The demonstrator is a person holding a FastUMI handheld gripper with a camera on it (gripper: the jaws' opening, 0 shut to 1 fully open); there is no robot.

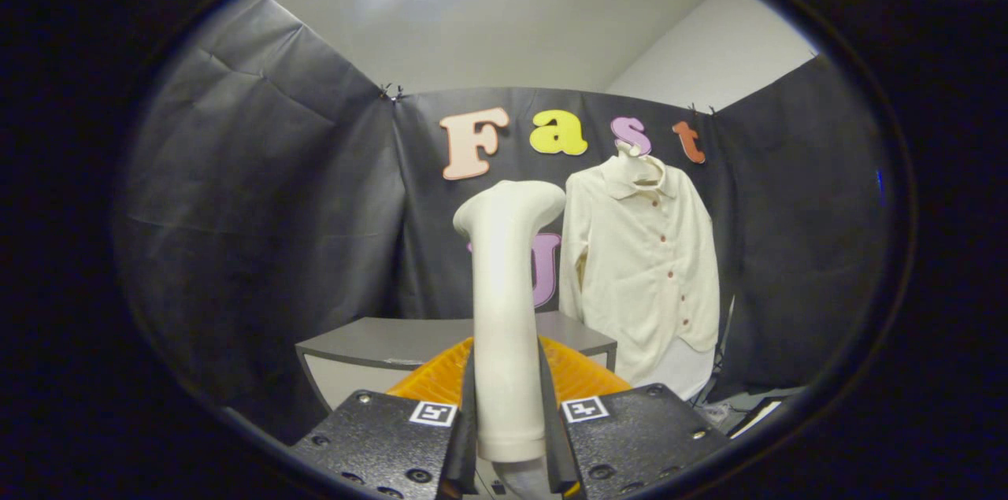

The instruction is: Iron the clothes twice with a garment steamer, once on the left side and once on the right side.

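Right now your one garment steamer (505, 311) stands upright between the fingers (469, 413), its long axis running straight up from the grip. Its handle is the pale shaft you are holding; its flared head sits at the top and leans toward the right, toward the shirt. Your gripper (508, 421) is clenched on that handle: both dark fingers press against it, one on each side, with no gap showing between finger and shaft. The handle's rounded lower end sits just above where the fingers meet.

Just behind the steamer's shaft, an orange ribbed piece (583, 374) shows on both sides of it, close above the gripper's two black plates; you cannot tell what it belongs to. Each plate carries one square black-and-white marker, so two markers in all.

Beyond that is one grey surface (378, 342), set against the booth's black cloth wall.

Further out and to the right of the steamer head hangs one cream shirt (642, 264), long-sleeved and collared, on a hanger (630, 153) hooked at the wall's top. Its front faces you, with a column of small reddish buttons down the middle. The steamer head is near the shirt's left sleeve as you see it, but well short of it in depth, not touching.
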